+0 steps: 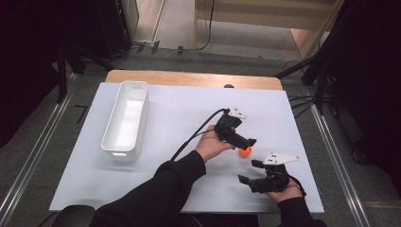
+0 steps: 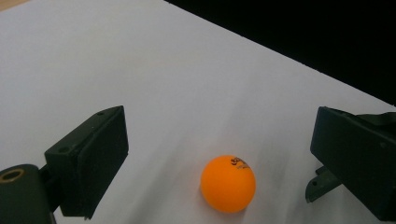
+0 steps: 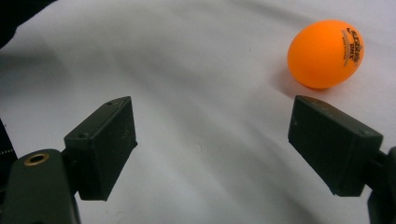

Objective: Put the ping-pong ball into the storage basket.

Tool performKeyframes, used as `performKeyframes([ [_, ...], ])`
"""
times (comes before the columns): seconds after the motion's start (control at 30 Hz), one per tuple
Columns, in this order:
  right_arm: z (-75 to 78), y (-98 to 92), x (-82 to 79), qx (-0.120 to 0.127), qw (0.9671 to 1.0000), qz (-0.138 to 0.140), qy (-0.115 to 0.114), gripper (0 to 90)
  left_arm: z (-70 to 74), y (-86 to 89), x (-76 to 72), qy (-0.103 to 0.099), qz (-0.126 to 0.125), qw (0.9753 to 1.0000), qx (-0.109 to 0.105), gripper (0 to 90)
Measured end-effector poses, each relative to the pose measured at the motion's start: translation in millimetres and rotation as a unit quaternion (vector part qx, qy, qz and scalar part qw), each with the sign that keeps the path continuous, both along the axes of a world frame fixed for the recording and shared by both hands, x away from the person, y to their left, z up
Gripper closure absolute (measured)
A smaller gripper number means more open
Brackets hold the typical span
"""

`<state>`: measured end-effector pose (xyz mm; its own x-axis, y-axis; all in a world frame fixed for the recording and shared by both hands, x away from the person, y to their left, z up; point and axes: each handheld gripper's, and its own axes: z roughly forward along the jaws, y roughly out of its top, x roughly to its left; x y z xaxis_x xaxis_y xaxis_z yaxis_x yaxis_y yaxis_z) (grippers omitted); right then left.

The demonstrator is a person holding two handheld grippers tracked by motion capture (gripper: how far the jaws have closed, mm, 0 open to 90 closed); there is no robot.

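One white counter [image 1: 156,179] | white bin [image 1: 126,119] empty at its left | right tongs [image 1: 249,171] spread, nothing between | left tongs [image 2: 219,154] spread, straddling ball without touching | orange ping-pong ball [image 1: 245,152] on counter, between both tongs

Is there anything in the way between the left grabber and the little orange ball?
No, nothing visible is in the way. The orange ball sits on the bare white table, right between the open jaws of the left gripper, not yet touched. The right gripper waits off to one side, also open.
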<state>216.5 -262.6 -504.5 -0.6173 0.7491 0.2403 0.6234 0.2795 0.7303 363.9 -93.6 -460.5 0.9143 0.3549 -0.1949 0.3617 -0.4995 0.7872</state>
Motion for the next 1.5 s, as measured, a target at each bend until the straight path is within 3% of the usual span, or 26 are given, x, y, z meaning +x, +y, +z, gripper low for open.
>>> performKeyframes([
  [0.33, 0.0, 0.0, 0.6, 0.001, 1.0, 0.001, 0.001, 13.7, -12.1, -0.6, 2.0, 0.011, 0.006, 0.9999, 0.001, 4.6],
  [0.67, -0.6, 1.1, 0.9, -0.002, 1.0, 0.004, 0.005, 13.7, -22.2, -5.9, -0.2, 0.004, 0.004, 0.9998, 0.02, 4.6],
  [0.8, -1.0, 1.3, 1.0, -0.005, 1.0, 0.003, 0.007, 13.7, -25.6, -5.4, 0.9, 0.005, 0.01, 0.9999, 0.011, 4.6],
  [0.9, -1.1, 1.4, 1.0, -0.006, 1.0, 0.003, 0.007, 13.7, -28.0, -4.9, -1.1, -0.004, 0.008, 0.9998, 0.019, 10.7],
  [1.1, -1.0, 1.6, 0.9, -0.006, 1.0, 0.004, 0.006, 13.7, -32.9, -4.9, -3.1, 0.005, 0.0, 0.9999, 0.015, 14.2],
  [1.33, -1.1, 1.5, 0.7, -0.005, 1.0, 0.003, 0.006, 13.7, -39.4, -7.0, -6.2, -0.008, -0.003, 0.9993, 0.037, 14.2],
  [1.5, -0.7, 1.5, 0.3, -0.004, 1.0, 0.003, 0.008, 13.7, -43.7, -8.8, -9.1, -0.002, -0.01, 0.9991, 0.04, 14.2],
])
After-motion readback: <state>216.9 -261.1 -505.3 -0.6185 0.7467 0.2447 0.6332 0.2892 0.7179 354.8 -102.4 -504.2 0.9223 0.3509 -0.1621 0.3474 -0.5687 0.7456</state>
